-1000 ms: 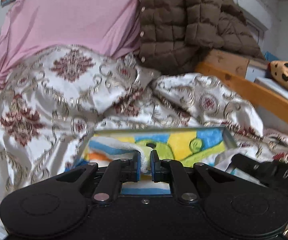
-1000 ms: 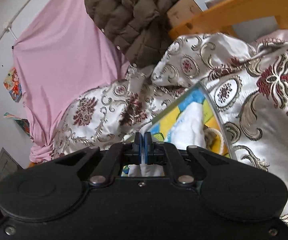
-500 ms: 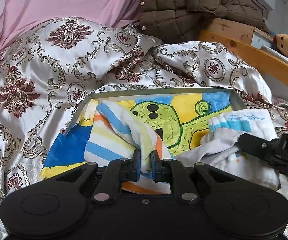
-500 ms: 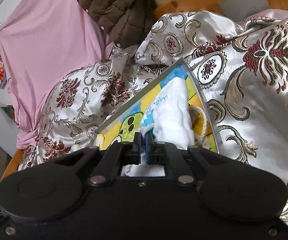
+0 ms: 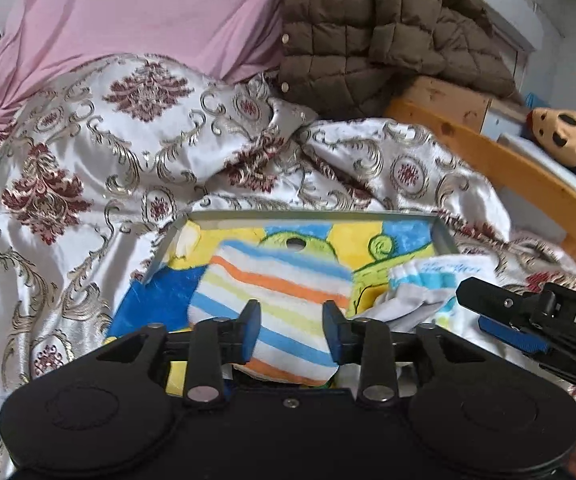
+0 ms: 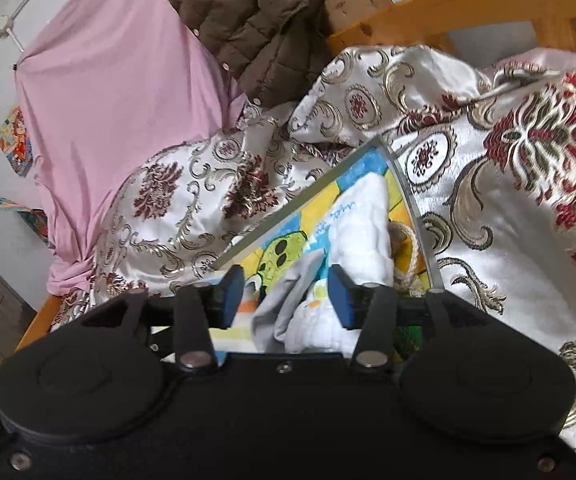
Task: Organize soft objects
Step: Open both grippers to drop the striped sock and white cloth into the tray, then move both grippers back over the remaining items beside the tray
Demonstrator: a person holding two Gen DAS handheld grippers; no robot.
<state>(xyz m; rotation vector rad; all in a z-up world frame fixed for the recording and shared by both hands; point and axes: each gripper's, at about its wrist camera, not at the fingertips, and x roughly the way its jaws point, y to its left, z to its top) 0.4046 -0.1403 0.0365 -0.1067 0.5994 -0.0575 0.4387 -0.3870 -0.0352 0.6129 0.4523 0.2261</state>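
Grippers both spread wide, left gripper (image 5: 291,330), right gripper (image 6: 286,294); two cloths in one tray (image 5: 308,216): striped towel (image 5: 276,300), white cloth (image 6: 362,220).

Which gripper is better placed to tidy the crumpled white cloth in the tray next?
Right gripper: open, with the white cloth directly between its fingers. Left gripper straddles the striped towel.

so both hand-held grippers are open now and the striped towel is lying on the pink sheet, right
Not quite. The striped towel lies in the tray with the cartoon picture, not on the pink sheet; the left wrist view shows it. Both hand-held grippers are open.
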